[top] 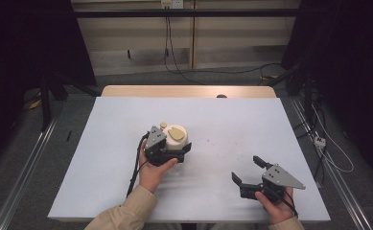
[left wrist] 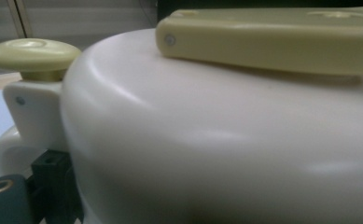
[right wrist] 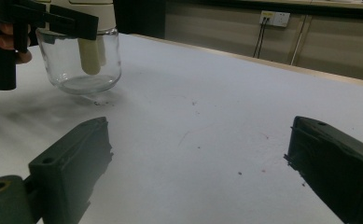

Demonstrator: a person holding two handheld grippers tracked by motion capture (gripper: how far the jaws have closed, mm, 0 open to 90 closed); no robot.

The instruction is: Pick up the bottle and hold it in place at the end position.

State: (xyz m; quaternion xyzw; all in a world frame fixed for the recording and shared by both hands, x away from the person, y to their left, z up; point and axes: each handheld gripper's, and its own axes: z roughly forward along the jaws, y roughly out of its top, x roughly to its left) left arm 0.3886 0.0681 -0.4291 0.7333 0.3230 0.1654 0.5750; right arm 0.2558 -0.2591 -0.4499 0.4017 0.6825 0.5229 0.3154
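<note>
Now my left tongs (top: 167, 152) clench the white-lidded clear glass jar (top: 177, 139), upright mid-worktop; my right tongs (top: 249, 171), released and well apart, rest near the worktop's near right corner.

From my high view, the white table (top: 126, 143) is evenly and softly lit from above, while the room around it falls into near black at both sides. Shadows under the left gripper (top: 167, 148) and right gripper (top: 248, 171) are faint and short. The picture is a little soft and grainy. In my left gripper view, the white lid (left wrist: 216, 140) sits so close that it is blurred, with broad pale glare bands across its curve and a dark shadow under its yellow handle (left wrist: 272, 39). In my right gripper view, the near jaws are out of focus, the glass jar (right wrist: 81, 65) is sharper with small reflections, and the background is dim.
</note>
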